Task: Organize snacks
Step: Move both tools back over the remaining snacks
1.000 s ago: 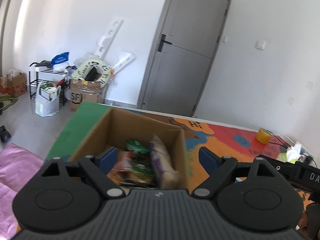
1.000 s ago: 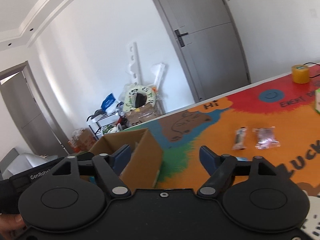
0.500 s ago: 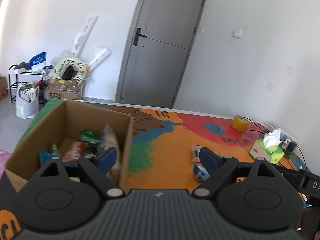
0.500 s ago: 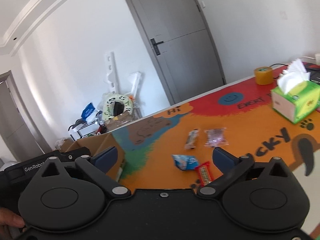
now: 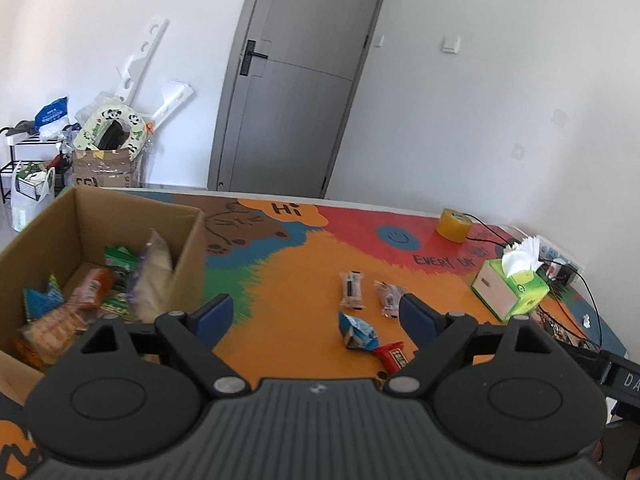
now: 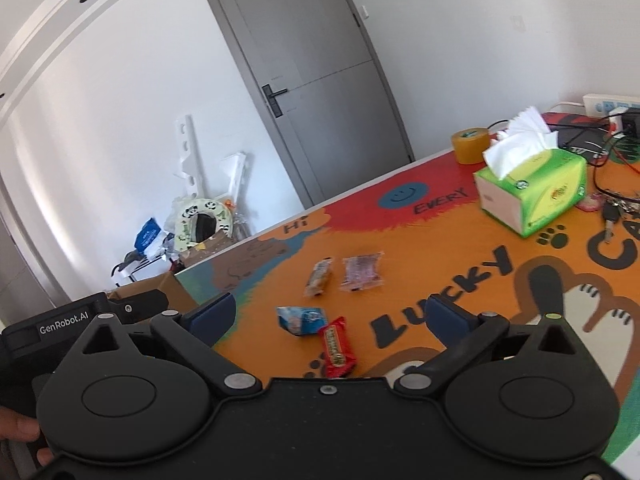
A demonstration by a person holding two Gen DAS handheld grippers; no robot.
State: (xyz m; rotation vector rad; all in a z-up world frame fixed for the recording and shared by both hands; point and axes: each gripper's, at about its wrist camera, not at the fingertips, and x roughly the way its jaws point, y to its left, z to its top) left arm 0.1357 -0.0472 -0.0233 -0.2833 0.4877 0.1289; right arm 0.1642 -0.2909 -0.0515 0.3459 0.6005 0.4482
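Snacks lie in two places: four loose ones on the bright cartoon mat (image 6: 460, 240) covering the table, and a heap of packets (image 5: 100, 292) already inside the open cardboard box (image 5: 188, 248) at the mat's left end. In the right wrist view the loose ones show clearly: a red bar (image 6: 338, 347) nearest the camera, a blue pouch (image 6: 302, 319) just beside its upper end, and farther off a brown-wrapped bar (image 6: 320, 277) next to a clear pinkish packet (image 6: 362, 273), the two apart from each other and from the nearer pair. The right gripper (image 6: 332, 318) hangs above the mat with its blue-padded jaws spread wide, having just been opening, and nothing sits between the pads; the red bar and blue pouch lie on the mat below the gap. The left gripper (image 5: 316, 316) is likewise spread wide and empty, tilted downward over the mat just right of the box, with the blue pouch (image 5: 358, 332) and red bar (image 5: 394, 356) in view between its fingers. A green tissue box (image 6: 532, 194) stands toward the right side of the mat, a roll of yellow tape (image 6: 470, 146) beyond it near the far edge, with cables (image 6: 608, 148) trailing at the right end
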